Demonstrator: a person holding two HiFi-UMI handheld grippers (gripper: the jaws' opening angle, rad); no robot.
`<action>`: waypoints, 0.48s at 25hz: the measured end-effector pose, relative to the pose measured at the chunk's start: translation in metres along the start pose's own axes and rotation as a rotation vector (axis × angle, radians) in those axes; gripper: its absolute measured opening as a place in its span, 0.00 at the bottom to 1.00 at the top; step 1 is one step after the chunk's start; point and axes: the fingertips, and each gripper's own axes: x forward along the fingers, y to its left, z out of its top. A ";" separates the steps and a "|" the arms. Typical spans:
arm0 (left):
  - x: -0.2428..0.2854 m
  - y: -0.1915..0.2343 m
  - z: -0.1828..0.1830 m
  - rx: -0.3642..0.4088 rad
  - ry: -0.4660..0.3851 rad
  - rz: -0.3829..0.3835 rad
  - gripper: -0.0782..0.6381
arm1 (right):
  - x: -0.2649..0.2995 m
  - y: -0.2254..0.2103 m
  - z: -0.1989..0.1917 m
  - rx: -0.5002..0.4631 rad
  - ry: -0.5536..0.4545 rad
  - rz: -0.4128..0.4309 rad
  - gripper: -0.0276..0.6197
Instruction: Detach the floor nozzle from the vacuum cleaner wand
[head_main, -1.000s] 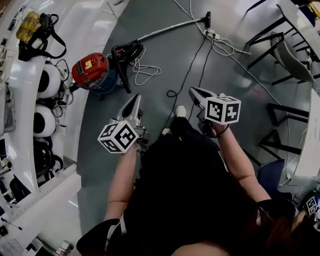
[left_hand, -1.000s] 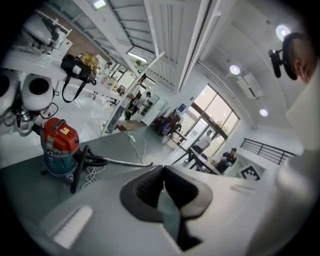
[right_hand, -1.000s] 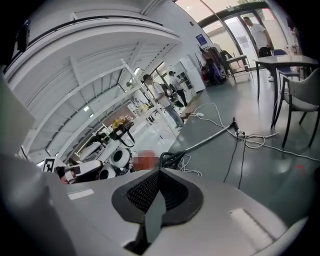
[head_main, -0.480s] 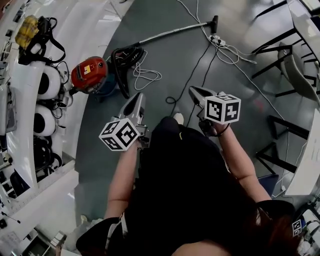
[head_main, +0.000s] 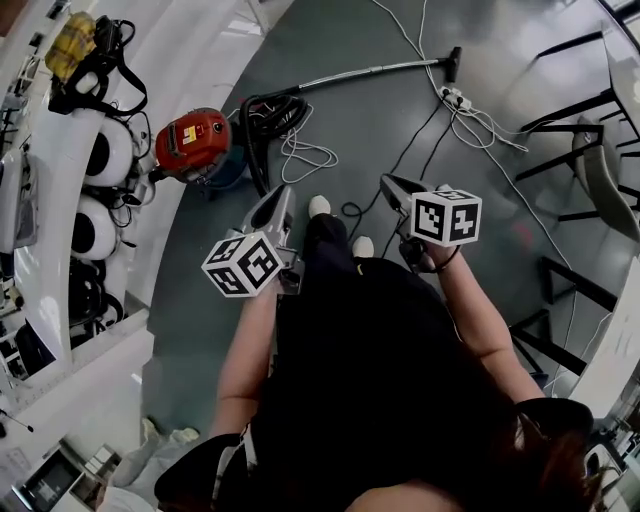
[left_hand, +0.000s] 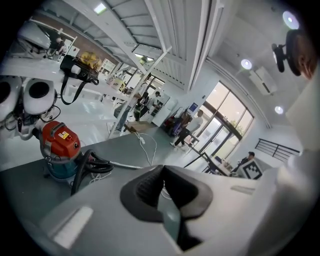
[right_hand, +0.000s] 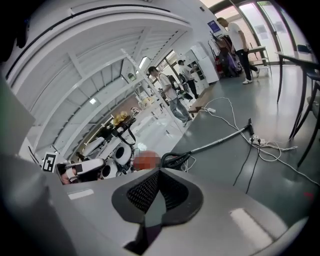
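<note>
A red canister vacuum cleaner (head_main: 195, 143) stands on the grey floor ahead to the left, with its black hose (head_main: 268, 115) coiled beside it. Its metal wand (head_main: 370, 72) lies flat and runs right to the black floor nozzle (head_main: 454, 62), which is still joined to it. My left gripper (head_main: 283, 195) and right gripper (head_main: 388, 182) are held out in front of me, both shut and empty, well short of the wand. The left gripper view shows the vacuum cleaner (left_hand: 59, 145) and hose (left_hand: 92, 165). The right gripper view shows the wand (right_hand: 220, 140) and nozzle (right_hand: 249, 125).
A power strip (head_main: 457, 97) with white and black cables (head_main: 420, 130) lies just beside the nozzle. White benches (head_main: 60, 200) with round white devices and a yellow bag (head_main: 72, 45) line the left. Black chair and table legs (head_main: 590, 150) stand at the right. People stand far off.
I have walked forward: the vacuum, hose and wand sit lower and nearer in the head view, and my feet now show. Both grippers stay shut and were carried along.
</note>
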 end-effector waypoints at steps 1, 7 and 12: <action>0.003 0.004 0.003 -0.002 0.001 -0.002 0.12 | 0.006 0.002 0.004 -0.002 0.004 0.002 0.04; 0.018 0.033 0.036 0.024 0.002 -0.002 0.12 | 0.046 0.020 0.029 -0.014 0.023 0.020 0.04; 0.030 0.064 0.066 0.017 0.009 0.004 0.12 | 0.083 0.029 0.054 -0.027 0.046 0.018 0.04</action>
